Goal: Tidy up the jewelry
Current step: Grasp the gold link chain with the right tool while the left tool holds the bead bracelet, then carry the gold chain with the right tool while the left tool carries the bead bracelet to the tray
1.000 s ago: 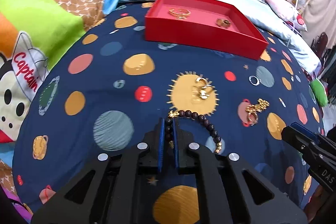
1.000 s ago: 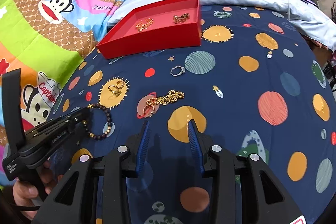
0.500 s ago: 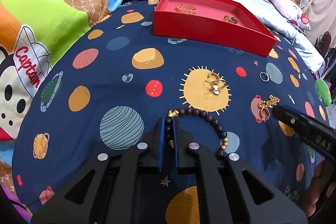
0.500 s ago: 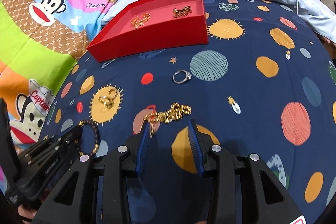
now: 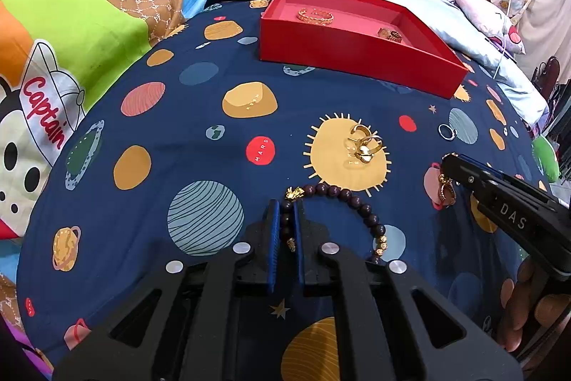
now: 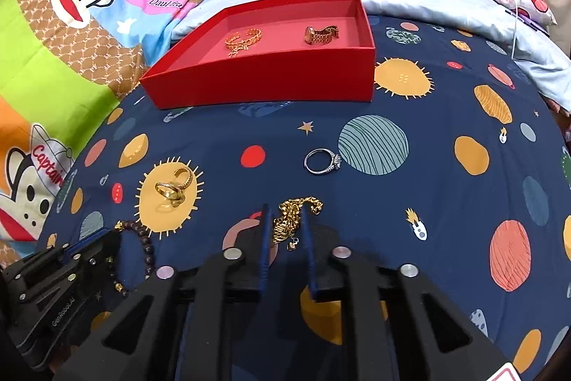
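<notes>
Gold chain: your right gripper point(image 6: 285, 231) straddles the gold chain point(image 6: 289, 220), which lies bunched on the bed cover at lower centre of the right wrist view. Jaws parted, one on each side, not yet pinching.

Bead bracelet: the bead bracelet point(image 5: 342, 199) sits at lower centre of the left wrist view. Your left gripper point(image 5: 286, 224) has its jaws closed narrowly on the strand near the gold charm; whether the loop is lifted off the cover I cannot tell.

Closing well: the chain is a loose heap, so bring the jaws together on the thick knot of links, not the thin tail trailing toward the upper right. Keep the tips low against the cover so no strand slips under.

Lift: I would raise slowly and watch for dangling ends before travelling.

Red tray: the red tray point(image 6: 264, 88) is at upper centre, well apart from both grippers, already holding a gold bangle point(image 6: 244, 38) and a watch point(image 6: 321, 34). Its bare middle looks like the safest drop spot.

Left on the cover: gold rings point(image 6: 173, 190) on the sun print and a silver ring point(image 6: 323, 161) at centre.
</notes>
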Motion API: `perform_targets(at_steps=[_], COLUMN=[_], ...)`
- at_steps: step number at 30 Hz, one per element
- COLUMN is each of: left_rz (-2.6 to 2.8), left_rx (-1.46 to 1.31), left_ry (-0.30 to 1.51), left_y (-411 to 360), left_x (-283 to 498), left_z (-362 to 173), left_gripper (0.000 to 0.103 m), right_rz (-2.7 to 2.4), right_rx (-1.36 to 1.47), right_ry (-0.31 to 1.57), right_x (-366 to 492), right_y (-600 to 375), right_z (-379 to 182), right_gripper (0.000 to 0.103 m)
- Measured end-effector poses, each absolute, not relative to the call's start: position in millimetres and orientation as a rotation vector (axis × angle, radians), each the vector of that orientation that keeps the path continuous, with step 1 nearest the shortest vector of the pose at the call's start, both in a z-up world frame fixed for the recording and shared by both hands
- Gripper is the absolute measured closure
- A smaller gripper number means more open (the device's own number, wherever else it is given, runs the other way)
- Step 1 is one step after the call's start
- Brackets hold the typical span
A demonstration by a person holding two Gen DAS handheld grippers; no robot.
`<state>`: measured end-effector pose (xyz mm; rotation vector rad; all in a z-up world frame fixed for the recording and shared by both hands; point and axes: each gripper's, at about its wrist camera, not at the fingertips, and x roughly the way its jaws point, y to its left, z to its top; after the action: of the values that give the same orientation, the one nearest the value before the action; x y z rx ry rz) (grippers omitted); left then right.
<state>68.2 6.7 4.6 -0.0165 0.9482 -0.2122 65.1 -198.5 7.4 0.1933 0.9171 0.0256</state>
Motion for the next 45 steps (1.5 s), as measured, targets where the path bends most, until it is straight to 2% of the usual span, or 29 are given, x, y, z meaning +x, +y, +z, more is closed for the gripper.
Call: perform_targets(at_steps=[2, 13, 29, 45], left_rz=[-0.214, -0.246, -0.354, -0.359], left_rx=[-0.017, -0.056, -0.048, -0.016], left_ry=[0.948, 0.973, 0.839, 0.67], left_y=[6.5, 6.7, -20.0, -44.8], left_x=[68.3, 67.4, 60.4, 137.0], left_z=[4.7, 10.7, 82.4, 148.2], left_gripper=[0.096, 0.096, 0.096, 0.096], right_rz=[0.026, 0.036, 0.014, 0.066], right_rx=[0.195, 0.233, 0.262, 0.218], right_ry=[0.914, 0.853, 0.743, 0.683], right_x=[65.2, 50.5, 24.5, 103.4], right_y=[-199.5, -208.7, -239.0, -241.4], right_z=[7.5, 34.2, 92.6, 128.5], right_gripper=[0.096, 0.097, 0.097, 0.097])
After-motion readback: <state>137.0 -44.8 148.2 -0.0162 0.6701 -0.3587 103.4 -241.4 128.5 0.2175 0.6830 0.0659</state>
